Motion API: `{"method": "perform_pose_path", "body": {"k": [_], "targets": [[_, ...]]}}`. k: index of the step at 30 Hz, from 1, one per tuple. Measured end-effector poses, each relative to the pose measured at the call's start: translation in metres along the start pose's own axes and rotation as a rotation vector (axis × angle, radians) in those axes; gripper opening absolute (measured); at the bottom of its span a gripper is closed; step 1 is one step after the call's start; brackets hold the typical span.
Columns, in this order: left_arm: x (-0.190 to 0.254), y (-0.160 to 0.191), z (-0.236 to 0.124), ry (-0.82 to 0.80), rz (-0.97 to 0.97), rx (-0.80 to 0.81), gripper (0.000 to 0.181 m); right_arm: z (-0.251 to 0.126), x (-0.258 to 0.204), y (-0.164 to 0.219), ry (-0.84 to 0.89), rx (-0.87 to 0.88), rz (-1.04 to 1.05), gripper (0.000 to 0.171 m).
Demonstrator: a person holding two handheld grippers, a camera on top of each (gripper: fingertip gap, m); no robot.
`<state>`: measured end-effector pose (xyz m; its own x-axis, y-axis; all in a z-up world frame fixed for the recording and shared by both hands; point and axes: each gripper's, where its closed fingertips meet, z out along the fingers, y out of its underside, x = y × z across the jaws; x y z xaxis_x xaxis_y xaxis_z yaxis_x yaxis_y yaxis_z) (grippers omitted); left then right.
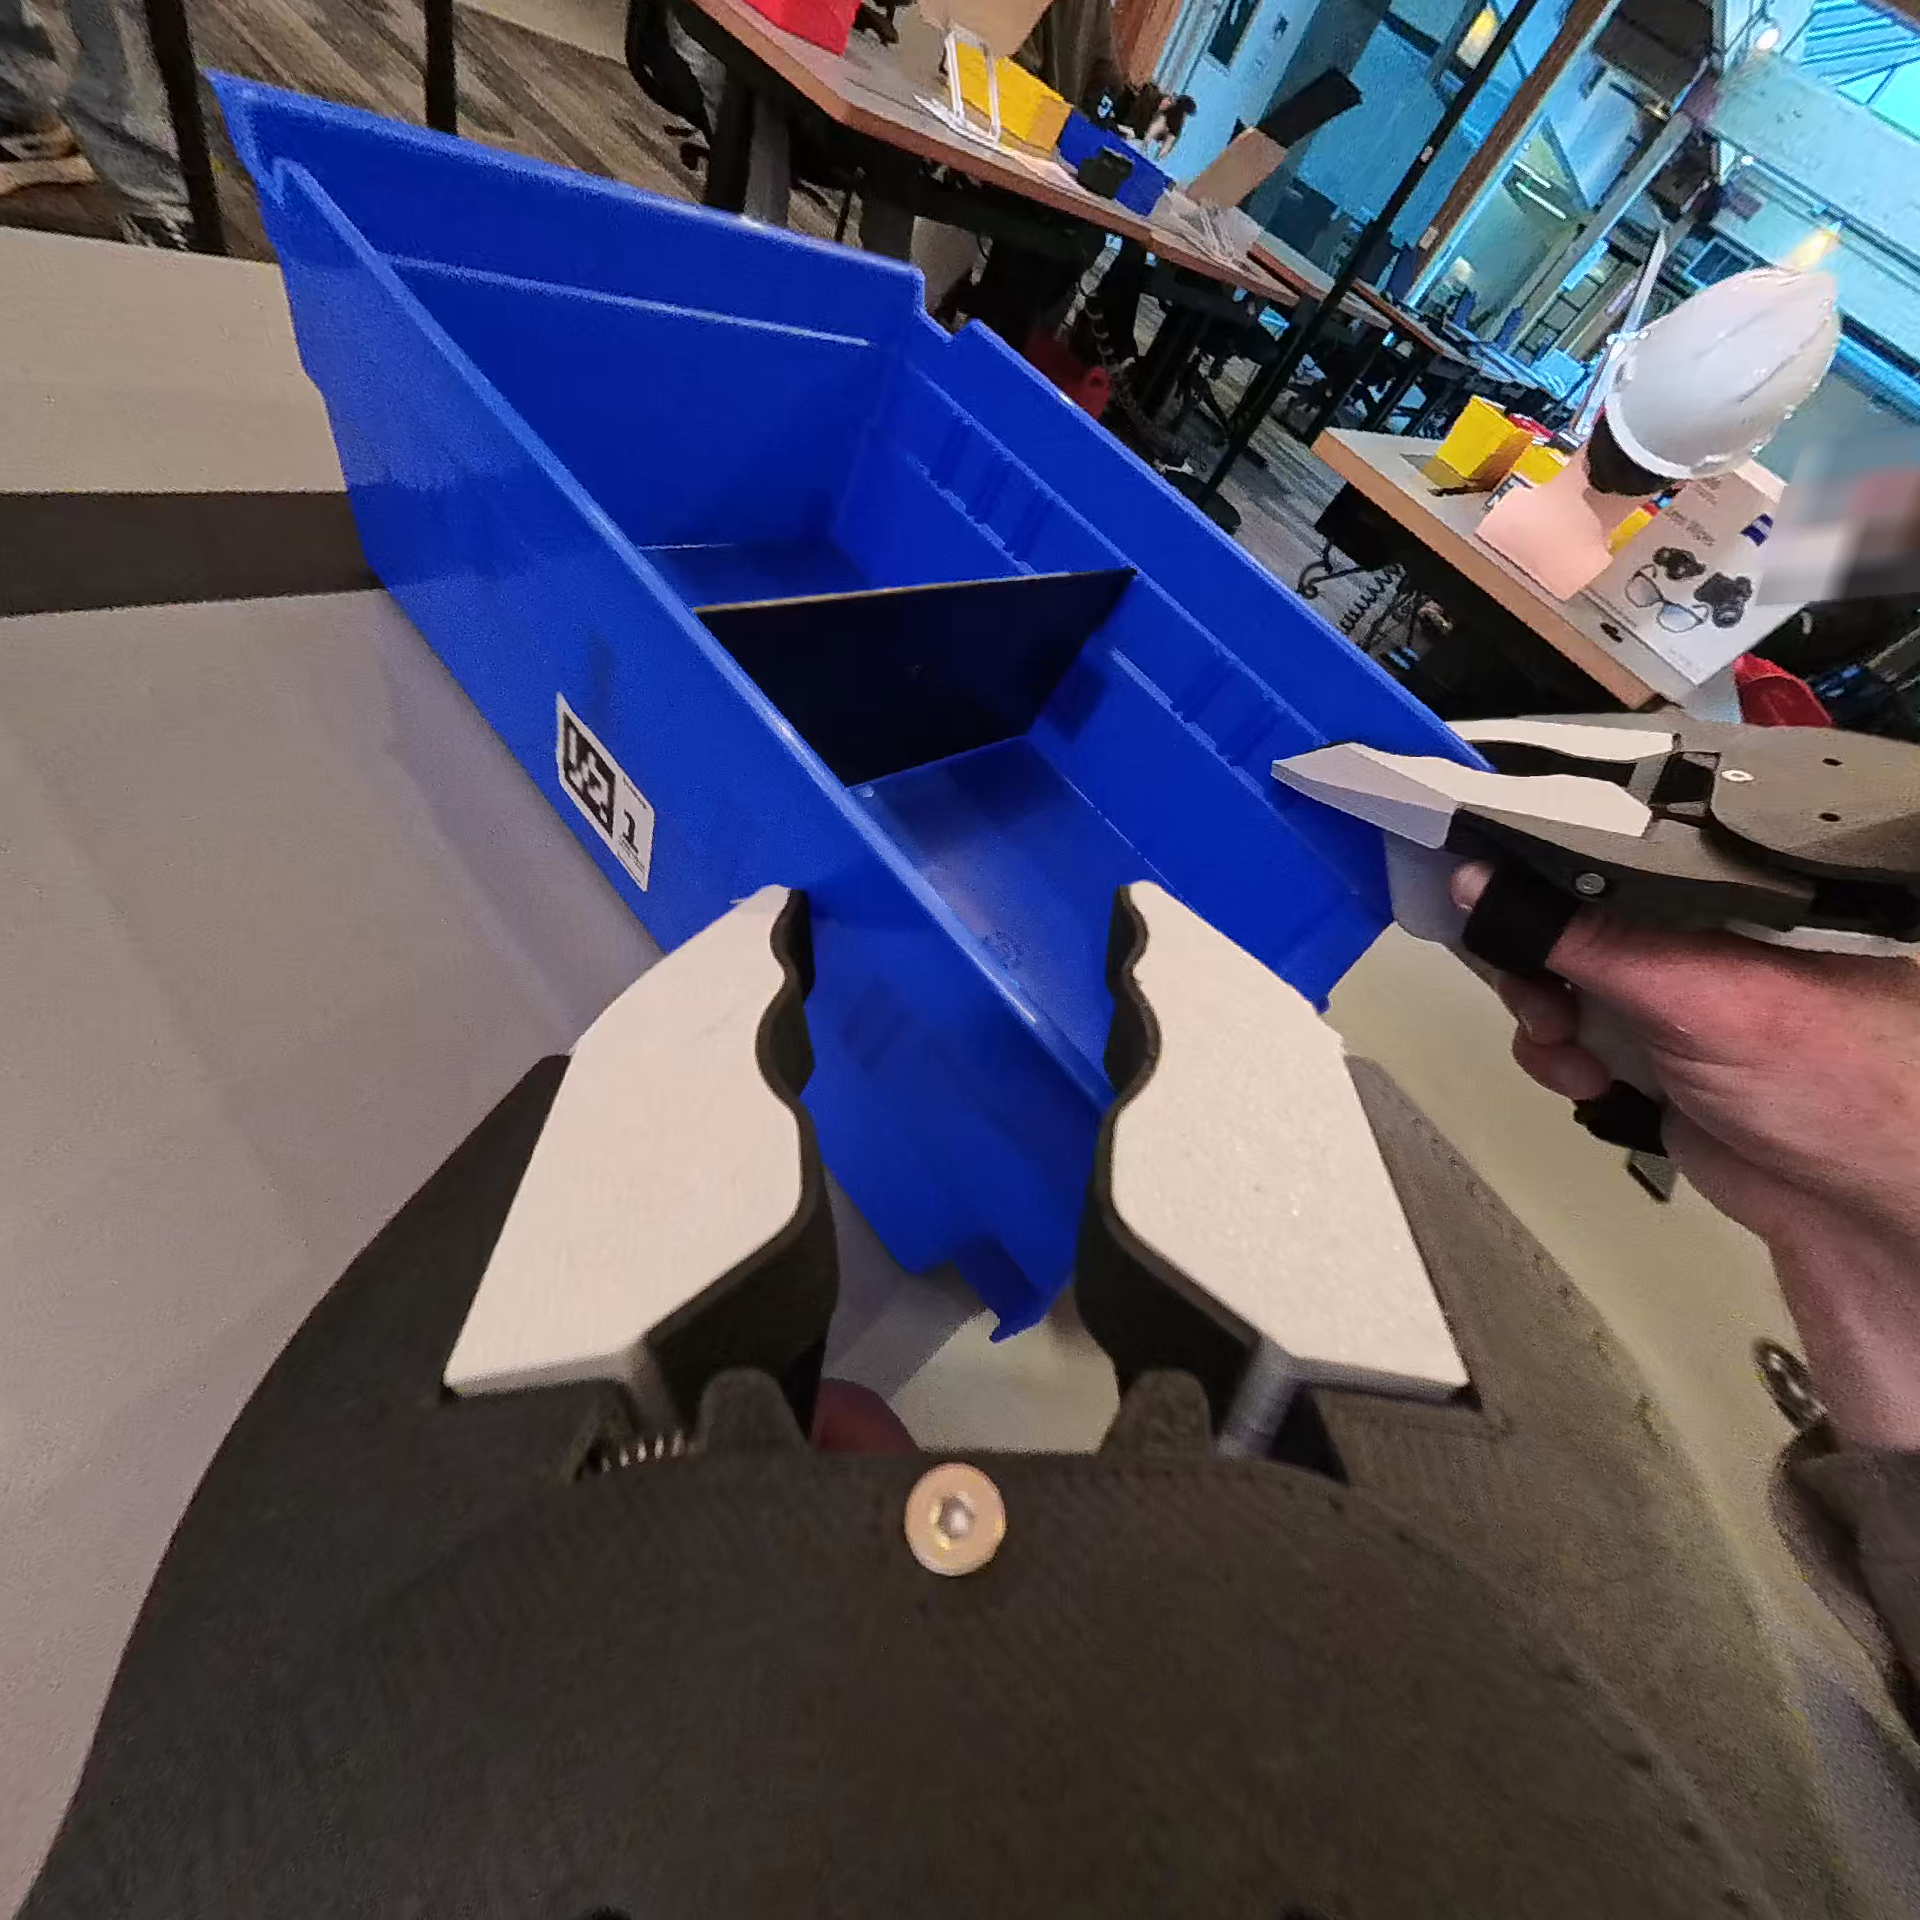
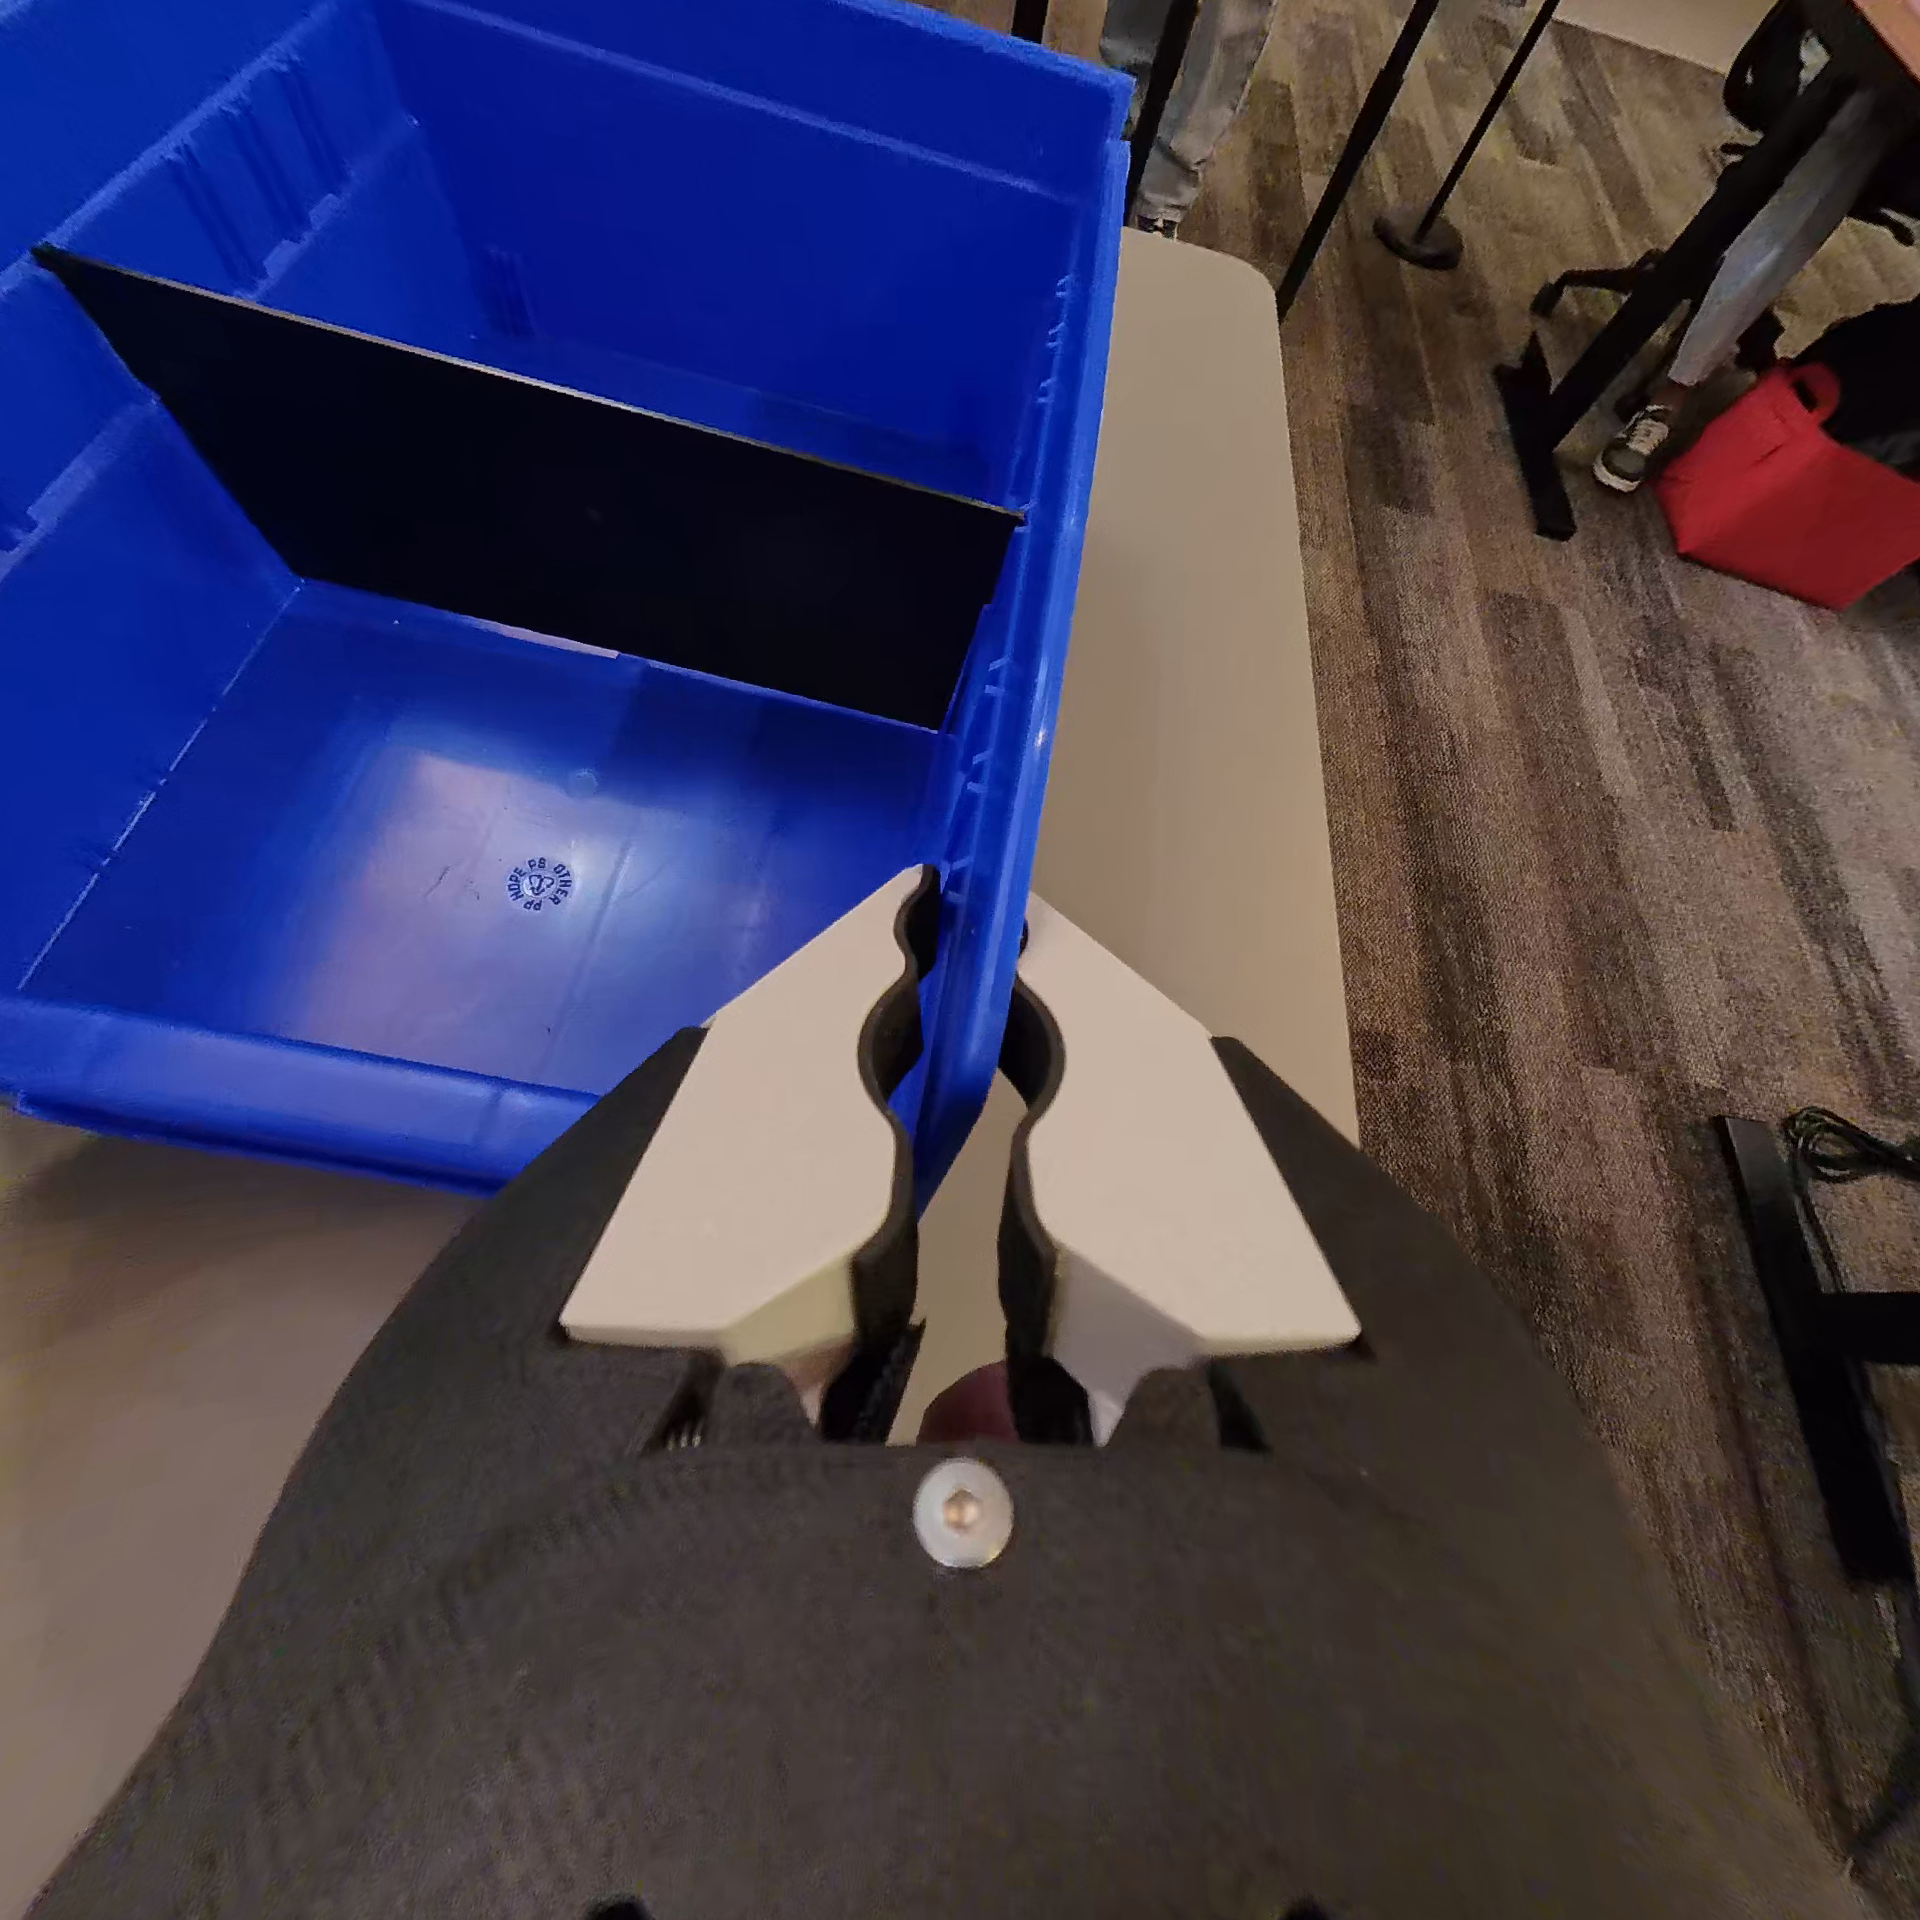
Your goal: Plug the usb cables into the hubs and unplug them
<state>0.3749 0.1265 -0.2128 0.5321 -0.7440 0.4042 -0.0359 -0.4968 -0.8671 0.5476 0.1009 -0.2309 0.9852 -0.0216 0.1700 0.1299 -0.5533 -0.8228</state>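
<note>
No USB cables or hubs show in either view. A blue plastic bin [image 1: 499, 499] with a black divider [image 1: 904, 665] across its middle sits on a grey table [image 1: 208, 935]; both compartments look empty. My left gripper [image 1: 956, 914] is open, its fingers straddling the bin's near corner. My right gripper [image 2: 971, 914] is shut on the bin's [image 2: 1049, 416] right side wall near the front corner, one finger inside and one outside. It also shows in the left wrist view [image 1: 1340, 800], held by a hand [image 1: 1714, 1060]. The divider [image 2: 520, 499] stands upright.
A black-and-white label [image 1: 603, 790] is on the bin's left wall. The table's [image 2: 1195, 623] right edge runs close beside the bin, with carpet floor and a red bag [image 2: 1787, 488] beyond. Other tables with yellow boxes and a white hard hat [image 1: 1714, 364] stand behind.
</note>
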Motion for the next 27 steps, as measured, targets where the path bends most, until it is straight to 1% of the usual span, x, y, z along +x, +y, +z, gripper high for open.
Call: {"method": "perform_pose_path", "body": {"k": [4,7,10,12,14,16,18,19,23,25,27], "targets": [[0.001,0.002,0.003,-0.008,0.042,0.005,0.065,0.002,0.000,-0.001,-0.015,-0.011,0.004,0.006],[-0.001,0.002,-0.001,-0.013,0.053,-0.014,0.082,-0.008,0.002,-0.007,-0.026,0.024,0.049,0.024],[-0.005,-0.015,-0.023,-0.025,0.091,0.036,0.086,-0.029,0.014,-0.011,0.029,0.062,0.053,0.037],[-0.005,-0.031,-0.045,-0.003,0.103,0.066,0.086,-0.049,0.018,-0.020,0.086,0.103,0.019,0.036],[-0.007,-0.046,-0.068,0.009,0.138,0.085,0.086,-0.068,0.005,-0.036,0.086,0.159,-0.012,0.037],[-0.014,-0.060,-0.096,0.012,0.187,0.114,0.082,-0.084,-0.021,-0.056,0.055,0.212,-0.059,0.038],[-0.026,-0.072,-0.124,0.001,0.223,0.131,0.080,-0.098,-0.053,-0.079,0.023,0.268,-0.120,0.033],[-0.033,-0.079,-0.139,-0.004,0.234,0.147,0.076,-0.104,-0.071,-0.091,-0.001,0.294,-0.144,0.033],[-0.065,-0.101,-0.199,-0.049,0.267,0.192,0.057,-0.122,-0.158,-0.137,-0.151,0.390,-0.228,0.021],[-0.088,-0.112,-0.229,-0.102,0.285,0.227,0.056,-0.130,-0.201,-0.158,-0.225,0.430,-0.268,0.017],[-0.109,-0.123,-0.257,-0.139,0.299,0.264,0.051,-0.136,-0.240,-0.176,-0.297,0.460,-0.287,0.016]]}}
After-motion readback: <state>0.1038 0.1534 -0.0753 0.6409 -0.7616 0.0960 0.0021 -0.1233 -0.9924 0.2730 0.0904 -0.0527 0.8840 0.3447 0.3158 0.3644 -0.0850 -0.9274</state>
